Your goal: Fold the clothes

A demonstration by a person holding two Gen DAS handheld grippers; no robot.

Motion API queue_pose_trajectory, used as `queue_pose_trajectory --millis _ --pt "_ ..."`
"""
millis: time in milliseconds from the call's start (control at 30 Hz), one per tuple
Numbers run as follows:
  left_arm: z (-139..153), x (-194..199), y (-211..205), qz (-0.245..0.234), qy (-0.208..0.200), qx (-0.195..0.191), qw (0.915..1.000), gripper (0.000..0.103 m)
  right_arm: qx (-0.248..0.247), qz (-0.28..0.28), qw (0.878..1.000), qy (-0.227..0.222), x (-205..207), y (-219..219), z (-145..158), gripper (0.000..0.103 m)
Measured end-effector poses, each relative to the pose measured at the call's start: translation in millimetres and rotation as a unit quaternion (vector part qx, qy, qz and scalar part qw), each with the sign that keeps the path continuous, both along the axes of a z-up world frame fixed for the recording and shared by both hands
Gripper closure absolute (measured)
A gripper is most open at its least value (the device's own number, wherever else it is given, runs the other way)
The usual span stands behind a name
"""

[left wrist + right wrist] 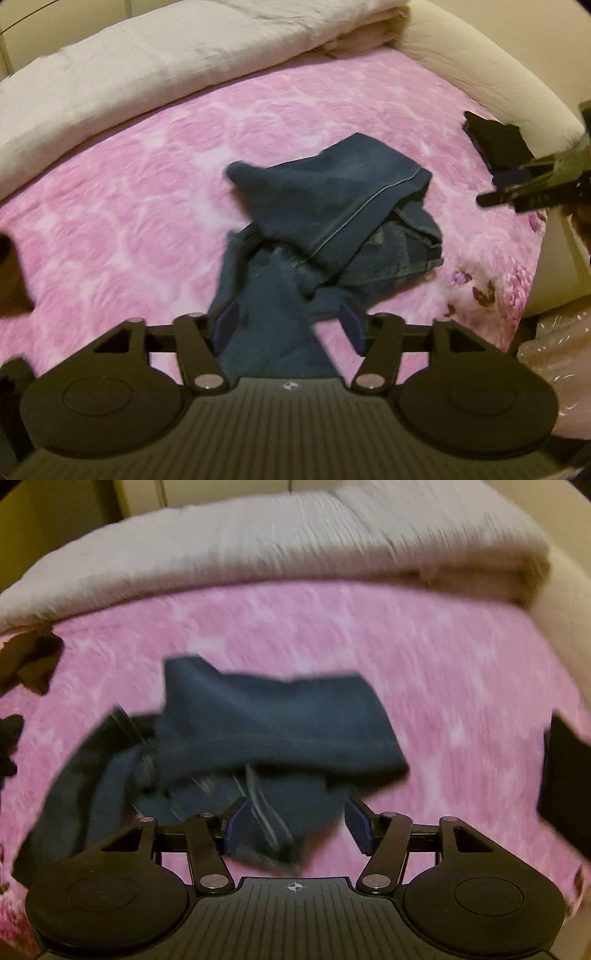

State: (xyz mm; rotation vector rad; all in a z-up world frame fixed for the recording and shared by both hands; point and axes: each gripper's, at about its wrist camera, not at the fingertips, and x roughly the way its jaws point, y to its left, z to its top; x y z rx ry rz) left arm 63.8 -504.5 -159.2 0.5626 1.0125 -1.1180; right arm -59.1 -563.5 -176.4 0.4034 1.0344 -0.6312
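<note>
Left gripper (291, 325): jaws apart, dark blue jeans (332, 218) lying loosely between the pads. Right gripper (298, 821): jaws apart over the same crumpled heap (view blurred). Jeans sit mid-way on the pink bedspread (122, 206), bare cover all round; folded beige duvet (159, 62) beyond; black item (495, 142) to their right.

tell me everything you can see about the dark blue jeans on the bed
The jeans are dark blue denim with lighter stitched seams, crumpled in a loose heap, one leg flopped over the rest. They lie mid-bed on the pink floral blanket. Fabric runs between the open left tongs and right tongs; actual contact is unclear.
</note>
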Motion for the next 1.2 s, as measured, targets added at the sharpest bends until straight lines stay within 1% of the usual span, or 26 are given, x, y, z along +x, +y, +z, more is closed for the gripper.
queue_pose_trajectory --millis 33,133,233,300,367,433,500,533,567,600,633,667,700,733,800,833,867,900,933,967,1000,1033,1067,1133,1167,1200 --pt "-6 -1 -7 -0.010 -0.006 -0.001 0.9999 0.041 0.012 -0.008 1.000 -0.001 -8 -8 -8 0.036" --pt "-21 -7 -41 -0.056 -0.038 0.004 0.9977 0.038 0.064 -0.036 0.997 -0.027 -19 -37 -38 0.032" --pt "-50 -16 -80 -0.112 -0.073 0.013 0.9909 0.036 0.114 -0.050 0.991 -0.047 -25 -61 -71 0.030" --pt "-68 -15 -107 -0.149 -0.108 0.019 0.9827 0.035 0.139 -0.040 0.988 -0.055 -27 -72 -88 0.030" --pt "-86 -14 -138 -0.180 -0.137 0.036 0.9734 0.036 0.158 -0.026 0.985 -0.061 -29 -81 -103 0.029" --pt "-103 -14 -164 -0.206 -0.159 0.055 0.9639 0.037 0.177 -0.026 0.982 -0.068 -36 -88 -112 0.029" --pt "-116 -16 -183 -0.232 -0.171 0.077 0.9544 0.039 0.199 -0.027 0.977 -0.077 -43 -96 -120 0.029" --pt "-121 -18 -190 -0.244 -0.177 0.087 0.9496 0.045 0.208 -0.028 0.974 -0.083 -45 -99 -124 0.029" --pt "-127 -17 -197 -0.255 -0.182 0.101 0.9444 0.058 0.217 -0.028 0.972 -0.089 -48 -102 -128 0.029" --pt "-133 -15 -203 -0.265 -0.175 0.115 0.9413 0.069 0.224 -0.028 0.970 -0.094 -49 -105 -130 0.029" --pt "-136 -13 -205 -0.267 -0.164 0.123 0.9417 0.087 0.223 -0.031 0.969 -0.098 -49 -108 -131 0.029" --pt "-134 -8 -205 -0.261 -0.155 0.120 0.9453 0.093 0.221 -0.034 0.969 -0.102 -49 -111 -133 0.029" --pt "-131 -2 -205 -0.254 -0.147 0.115 0.9490 0.094 0.220 -0.042 0.969 -0.104 -50 -113 -133 0.029" --pt "-124 6 -200 -0.235 -0.134 0.101 0.9573 0.095 0.223 -0.051 0.968 -0.107 -50 -116 -135 0.029" --pt "-99 37 -180 -0.159 -0.125 0.065 0.9772 0.095 0.232 -0.064 0.964 -0.116 -50 -121 -136 0.029" --pt "-87 53 -170 -0.119 -0.120 0.046 0.9844 0.096 0.236 -0.066 0.962 -0.120 -49 -121 -135 0.029" --pt "-75 69 -160 -0.080 -0.116 0.028 0.9897 0.097 0.238 -0.064 0.961 -0.122 -47 -121 -135 0.029" --pt "-62 85 -149 -0.040 -0.111 0.009 0.9930 0.097 0.240 -0.060 0.961 -0.125 -44 -118 -135 0.029" --pt "-52 104 -129 0.006 -0.117 0.002 0.9931 0.097 0.243 -0.056 0.960 -0.128 -41 -116 -134 0.029" --pt "-46 122 -107 0.054 -0.123 0.001 0.9909 0.097 0.245 -0.052 0.959 -0.130 -38 -114 -134 0.029" --pt "-40 140 -85 0.103 -0.128 0.001 0.9864 0.097 0.248 -0.048 0.958 -0.133 -34 -111 -134 0.029" --pt "-39 154 -63 0.146 -0.129 0.010 0.9808 0.097 0.251 -0.045 0.957 -0.136 -29 -108 -134 0.029" --pt "-40 168 -41 0.188 -0.129 0.020 0.9734 0.097 0.253 -0.040 0.956 -0.142 -23 -105 -134 0.029" --pt "-50 190 -3 0.244 -0.114 0.048 0.9619 0.097 0.258 -0.026 0.954 -0.153 -10 -97 -134 0.029" --pt "-56 193 12 0.259 -0.111 0.056 0.9579 0.098 0.257 -0.017 0.954 -0.154 -2 -94 -134 0.029" --pt "-62 196 26 0.273 -0.108 0.064 0.9539 0.098 0.248 -0.011 0.957 -0.148 6 -90 -135 0.029"
